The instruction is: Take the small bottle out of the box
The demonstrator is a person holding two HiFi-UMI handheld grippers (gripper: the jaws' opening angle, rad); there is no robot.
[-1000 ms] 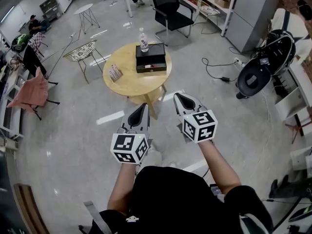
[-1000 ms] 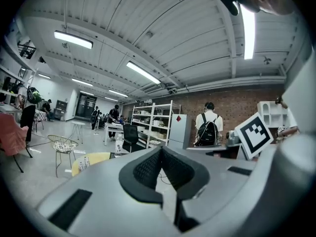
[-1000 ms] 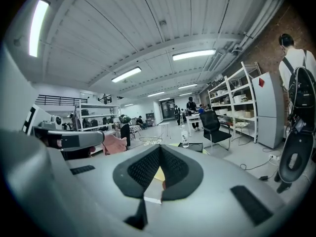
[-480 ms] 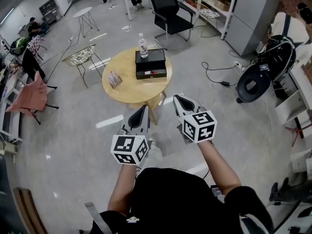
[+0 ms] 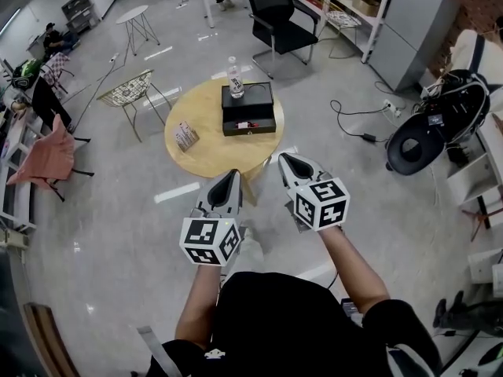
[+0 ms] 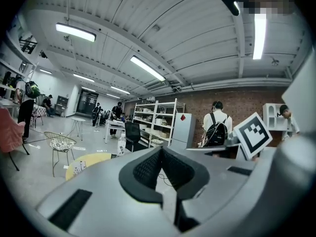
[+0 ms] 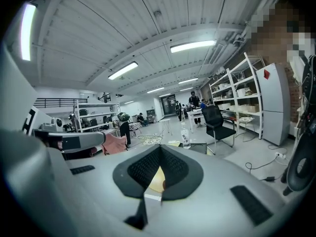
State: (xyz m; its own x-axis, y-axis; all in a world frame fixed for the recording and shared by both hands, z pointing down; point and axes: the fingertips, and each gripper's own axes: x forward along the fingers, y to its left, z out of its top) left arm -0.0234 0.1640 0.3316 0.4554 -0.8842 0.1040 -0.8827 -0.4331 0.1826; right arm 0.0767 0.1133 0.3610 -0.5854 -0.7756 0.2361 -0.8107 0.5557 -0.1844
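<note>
A black box [image 5: 248, 108] lies on a round yellow table [image 5: 212, 151] ahead of me on the floor. A clear bottle [image 5: 235, 77] with a white label stands upright at the box's far left corner. Something small and red shows in the box's near part. My left gripper [image 5: 229, 177] and right gripper [image 5: 286, 160] are held side by side short of the table, both shut and empty. In the left gripper view the bottle [image 6: 121, 145] and the table [image 6: 89, 162] show left of the gripper [image 6: 161, 149]. The right gripper view shows the bottle [image 7: 185, 138] above the gripper [image 7: 159, 148].
A small card packet [image 5: 186, 136] lies on the table's left side. A wire chair [image 5: 130, 86] stands left of the table, a black office chair [image 5: 275, 14] behind it. Cables [image 5: 354, 120] and a black round device [image 5: 416, 136] lie to the right. People stand farther off.
The table with the box and bottle has come closer and sits lower in the head view. Both grippers keep their pose, shut and side by side.
</note>
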